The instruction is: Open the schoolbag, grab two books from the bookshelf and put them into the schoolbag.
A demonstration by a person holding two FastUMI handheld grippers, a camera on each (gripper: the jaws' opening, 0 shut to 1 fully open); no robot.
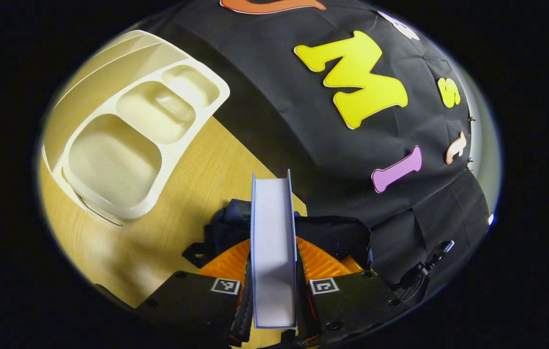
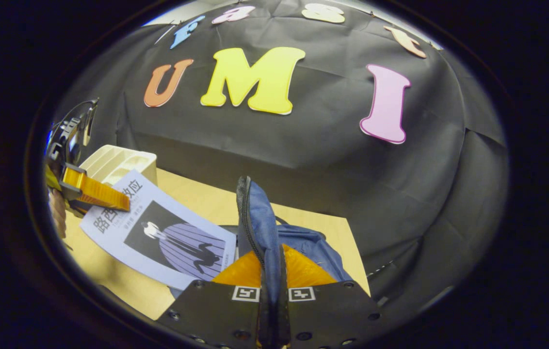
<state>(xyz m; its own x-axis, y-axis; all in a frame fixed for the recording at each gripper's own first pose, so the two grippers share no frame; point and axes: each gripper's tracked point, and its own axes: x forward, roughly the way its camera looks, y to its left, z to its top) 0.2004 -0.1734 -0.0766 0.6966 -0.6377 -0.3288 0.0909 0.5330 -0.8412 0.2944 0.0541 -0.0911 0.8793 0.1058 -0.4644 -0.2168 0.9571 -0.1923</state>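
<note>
showing one book (image 1: 273, 252) pinched edge-on by the left gripper (image 1: 274, 291) above the blue schoolbag (image 2: 298, 242); right gripper (image 2: 273, 295) pinches one bag flap (image 2: 255, 218) upright. one cream rack (image 1: 129, 140) sits on the table (image 1: 197, 184), apart, bare wood between.

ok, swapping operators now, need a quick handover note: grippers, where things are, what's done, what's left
Left gripper: shut on the pale lilac paperback book, held above the bag.
Right gripper: shut on the zippered edge of the blue fabric schoolbag, holding it up and open.
Cream plastic bookshelf rack lies on the wooden table.
Done: bag opened, one book fetched.
Left: lower this book in, then fetch another.
</note>
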